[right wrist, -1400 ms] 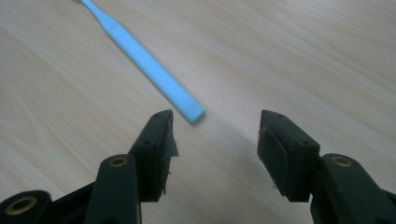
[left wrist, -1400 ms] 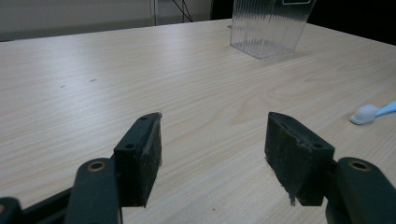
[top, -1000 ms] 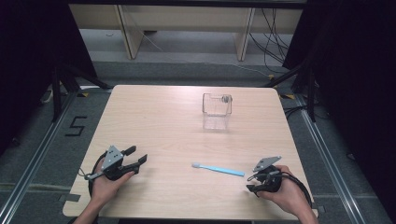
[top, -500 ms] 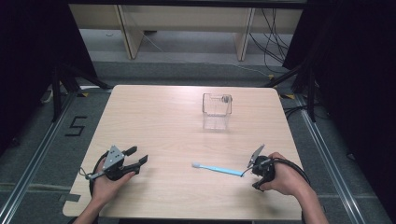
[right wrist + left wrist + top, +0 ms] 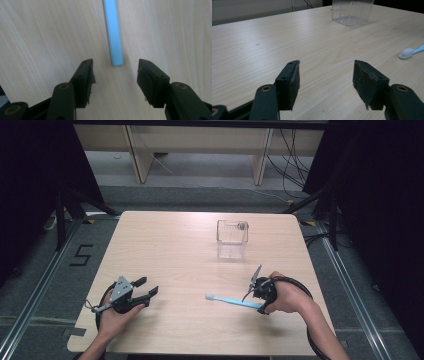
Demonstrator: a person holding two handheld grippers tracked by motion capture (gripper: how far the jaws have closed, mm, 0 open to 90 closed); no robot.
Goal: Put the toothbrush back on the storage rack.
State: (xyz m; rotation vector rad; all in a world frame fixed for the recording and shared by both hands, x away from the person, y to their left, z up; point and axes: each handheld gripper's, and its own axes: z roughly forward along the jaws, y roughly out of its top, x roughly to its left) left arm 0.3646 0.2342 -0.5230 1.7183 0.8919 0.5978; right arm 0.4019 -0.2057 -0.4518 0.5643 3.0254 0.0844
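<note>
Toothbrush (image 5: 113, 32) light, stiff, slick; grab handle end, center frame. Right gripper (image 5: 115, 72) jaws apart above it; left gripper (image 5: 325, 75) apart, idle.

High view: fixed overhead, facing forward and down, whole pale wooden table (image 5: 175, 250) in frame. Left gripper view: low over the tabletop, looking across toward the clear ribbed plastic box (image 5: 352, 11). Right gripper view: close, pointing down at the light-blue plastic toothbrush (image 5: 113, 32) handle. All three share toothbrush and tabletop.
</note>
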